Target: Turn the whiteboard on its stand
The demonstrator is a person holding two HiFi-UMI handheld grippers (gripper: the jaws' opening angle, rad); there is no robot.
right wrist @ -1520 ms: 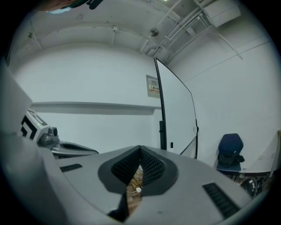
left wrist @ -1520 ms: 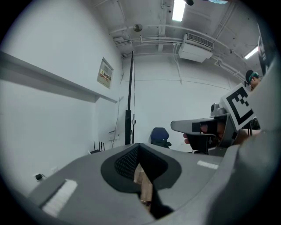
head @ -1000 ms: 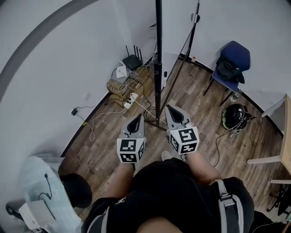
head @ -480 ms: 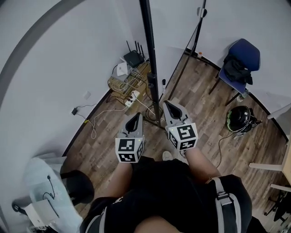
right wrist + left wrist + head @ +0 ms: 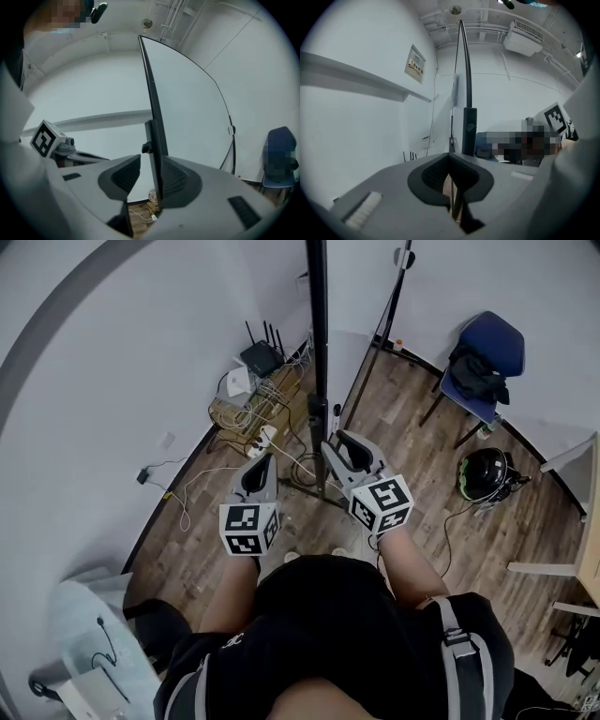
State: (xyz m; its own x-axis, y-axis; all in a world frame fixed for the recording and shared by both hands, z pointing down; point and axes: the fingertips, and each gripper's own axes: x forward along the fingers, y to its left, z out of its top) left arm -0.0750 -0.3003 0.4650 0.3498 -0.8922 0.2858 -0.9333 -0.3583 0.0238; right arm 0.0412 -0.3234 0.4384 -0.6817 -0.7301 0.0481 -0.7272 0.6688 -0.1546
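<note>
Head view, steep down over wood floor [image 5: 412, 427]. Whiteboard [image 5: 318, 352] stands edge-on at 12 o'clock, its dark frame edge running straight up out of view, white face turned toward 3 o'clock. Right gripper [image 5: 339, 441] is held level at the board's edge. Its jaws have just been opening and now stand wide apart, with the frame edge between them, close against the 3 o'clock pad and clear of the other; no grip. Left gripper [image 5: 261, 465] sits just beside it at 9 o'clock, tilted slightly down, pads pressed together with nothing caught between them, short of the board. Both marker cubes face up. Router [image 5: 257, 358] and a tangle of cables [image 5: 248, 413] lie at 11 o'clock by the wall. Blue chair [image 5: 485, 354] is at 2 o'clock, and a dark helmet [image 5: 485, 474] lies on the floor at 3 o'clock.
</note>
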